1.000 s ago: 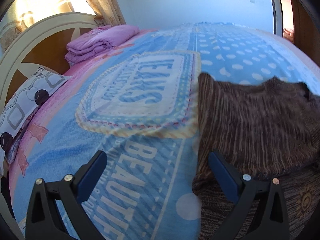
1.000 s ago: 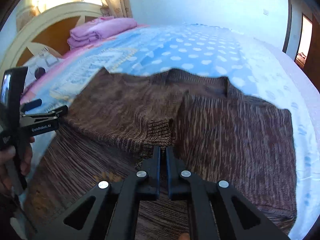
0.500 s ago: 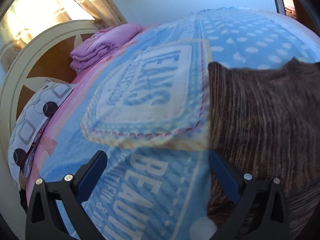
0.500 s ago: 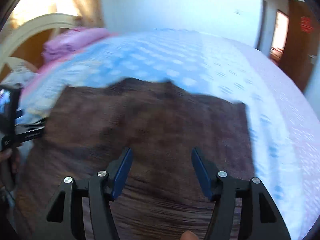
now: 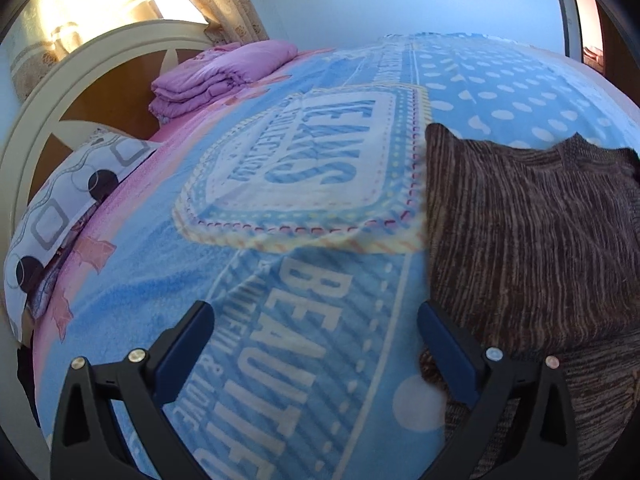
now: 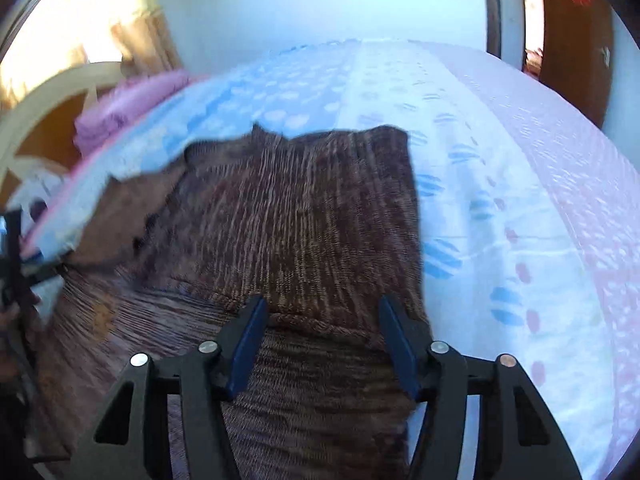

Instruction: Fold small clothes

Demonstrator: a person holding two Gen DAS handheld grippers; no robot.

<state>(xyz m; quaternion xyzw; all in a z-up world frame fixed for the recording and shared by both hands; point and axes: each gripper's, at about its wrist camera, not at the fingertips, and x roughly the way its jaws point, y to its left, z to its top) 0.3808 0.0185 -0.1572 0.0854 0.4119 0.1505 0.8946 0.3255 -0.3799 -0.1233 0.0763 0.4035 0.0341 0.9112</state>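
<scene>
A brown striped knit sweater (image 5: 520, 220) lies on the blue printed blanket (image 5: 280, 280) of a bed, its sides folded in over the body. My left gripper (image 5: 316, 336) stands open above the blanket, and its right finger (image 5: 444, 352) is at the sweater's left edge. In the right wrist view my right gripper (image 6: 320, 320) hovers over the sweater (image 6: 304, 220) near its right side. Its jaws are apart and closing slightly, with the knit beneath them and nothing pinched. The left gripper (image 6: 16, 264) shows at that view's left edge.
A folded purple quilt (image 5: 224, 76) and a patterned pillow (image 5: 68, 200) lie by the cream headboard (image 5: 80, 64) at the left. Pale sheet (image 6: 500, 200) stretches right of the sweater. A doorway (image 6: 532, 40) is at the far right.
My right gripper has opened, let go of the sweater fold, and swung to the right over the garment. The left gripper stays open in about the same place.
</scene>
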